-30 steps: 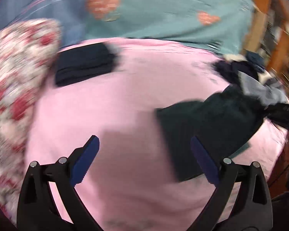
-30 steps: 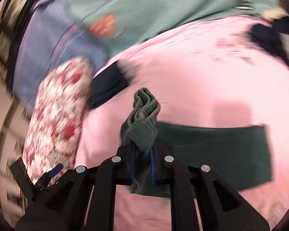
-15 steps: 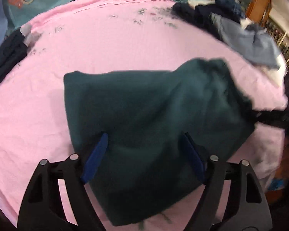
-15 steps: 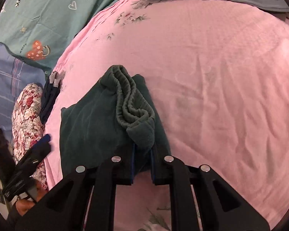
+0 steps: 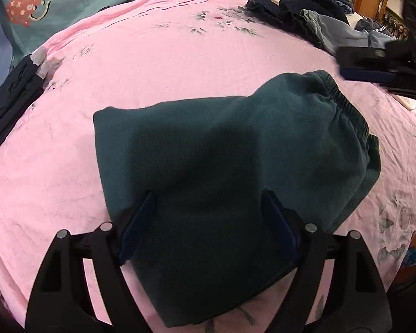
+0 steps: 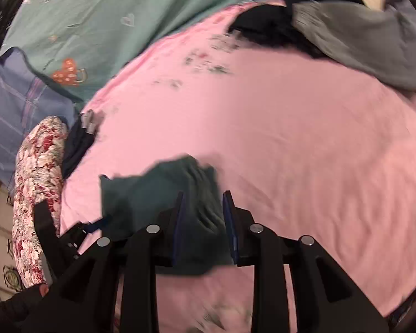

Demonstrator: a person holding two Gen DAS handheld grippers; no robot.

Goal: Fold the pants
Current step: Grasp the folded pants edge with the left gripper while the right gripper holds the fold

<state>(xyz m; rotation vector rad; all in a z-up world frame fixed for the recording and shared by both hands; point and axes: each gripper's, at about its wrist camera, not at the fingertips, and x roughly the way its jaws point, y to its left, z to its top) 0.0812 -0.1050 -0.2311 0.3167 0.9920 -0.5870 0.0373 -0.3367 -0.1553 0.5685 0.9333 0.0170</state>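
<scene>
The dark green pants [image 5: 222,166] lie folded in the middle of the pink bed sheet [image 5: 152,69], filling the centre and lower half of the left wrist view, their elastic waistband bunched toward the right of the frame. The left gripper [image 5: 208,222] rests over the near end of the bundle with its jaws spread wide; the blue pads sit on the cloth without squeezing it, probably to pin the fold flat while the other end is let go. The right gripper [image 6: 202,222], at the bottom centre of its own blurred view, has just been opening its jaws: the waistband fabric is between the pads, but they stand apart from it, so the grip looks released. That would suit a layer now laid down.

No basket or box shows. Unfolded clothes [image 5: 305,14] sit heaped at the upper right of the left view, likely awaiting their turn, and a dark folded garment [image 5: 11,94] lies at the left edge, apart from the pants. A floral pillow [image 6: 38,194] lies at the left of the right view.
</scene>
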